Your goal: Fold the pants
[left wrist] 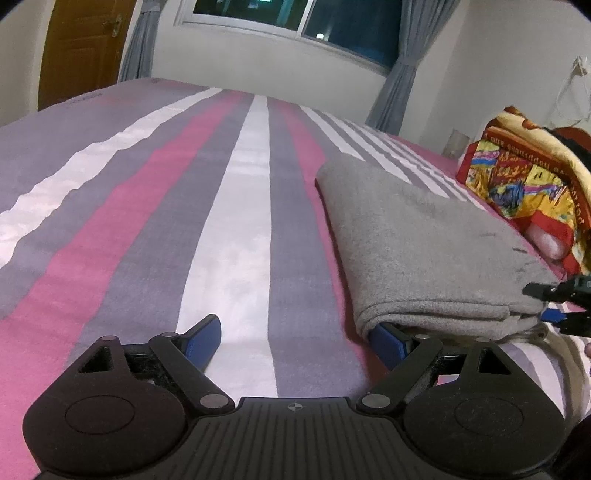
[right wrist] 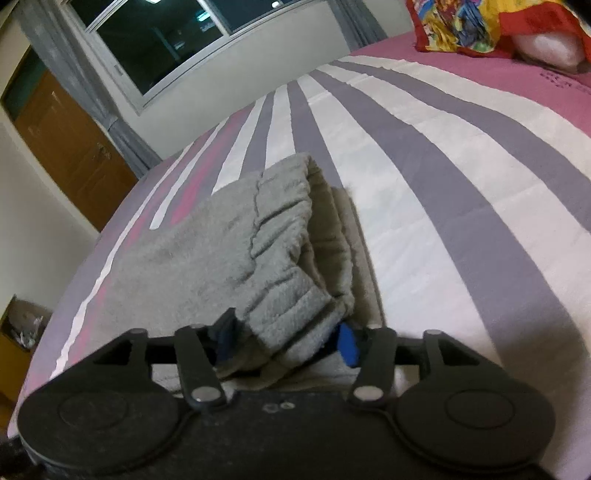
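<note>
The grey pants [left wrist: 424, 251] lie folded in a thick stack on the striped bed [left wrist: 229, 229]. My left gripper [left wrist: 295, 336] is open at the stack's near left corner, its right finger [left wrist: 388, 341] tucked under the grey fold, its left finger [left wrist: 205, 338] on bare sheet. In the right wrist view, the elastic waistband end of the pants [right wrist: 291, 258] sits between the jaws of my right gripper [right wrist: 286, 343], which are closed against the bunched fabric. The right gripper also shows in the left wrist view [left wrist: 557, 306] at the stack's right corner.
A bright red and yellow patterned blanket [left wrist: 524, 177] lies on the bed just right of the pants, also in the right wrist view [right wrist: 491, 26]. A window, grey curtains and a brown door [left wrist: 85, 48] stand beyond the bed.
</note>
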